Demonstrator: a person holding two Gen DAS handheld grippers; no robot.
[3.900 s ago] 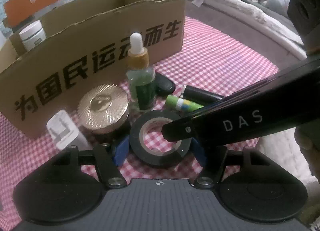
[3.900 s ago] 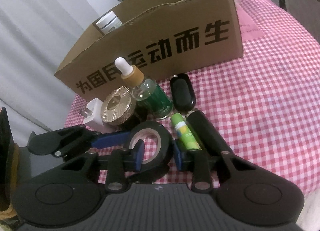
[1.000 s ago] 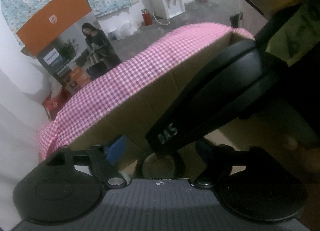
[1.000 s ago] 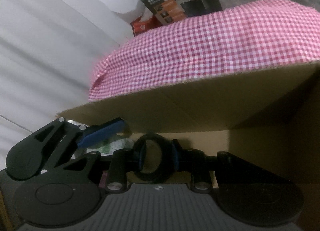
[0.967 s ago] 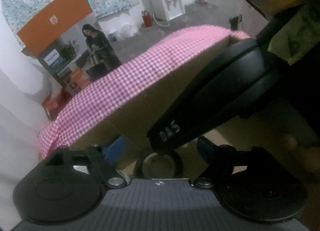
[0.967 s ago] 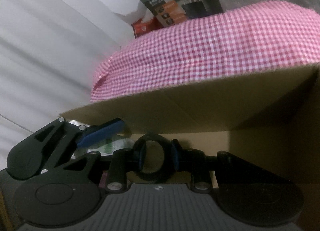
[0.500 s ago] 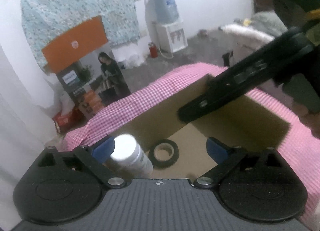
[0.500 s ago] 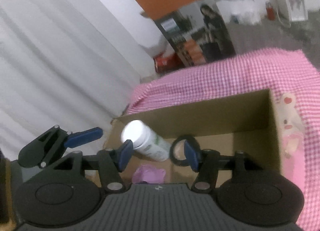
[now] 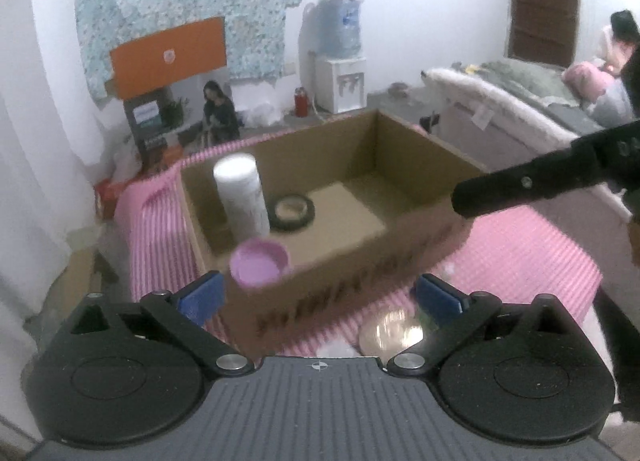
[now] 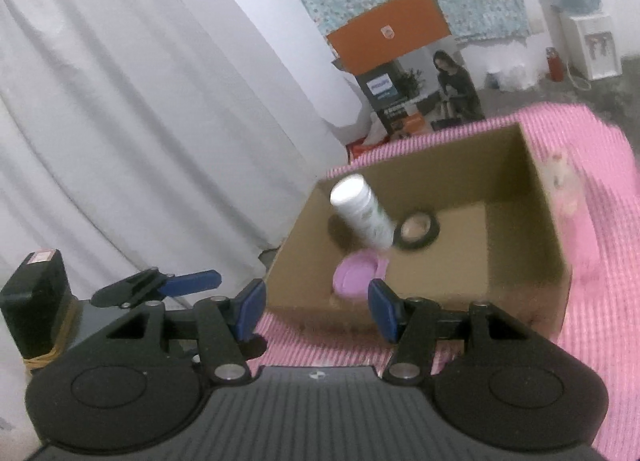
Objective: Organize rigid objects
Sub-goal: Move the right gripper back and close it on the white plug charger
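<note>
Inside the box: cardboard box point(image 9: 420, 221) holds tape roll point(image 9: 291, 211), white bottle point(image 9: 241, 193), purple lid point(image 9: 259, 263).
Left gripper point(image 9: 320, 297): jaws opening wide, nothing between.
Right gripper point(image 10: 316, 311): jaws parted, empty.

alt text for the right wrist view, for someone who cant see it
An open cardboard box on a pink checked cloth holds a white bottle, a black tape roll and a purple lid. The right claw hangs open and empty in the foreground, before the box's near wall. The left claw shows at lower left against a white curtain.
</note>
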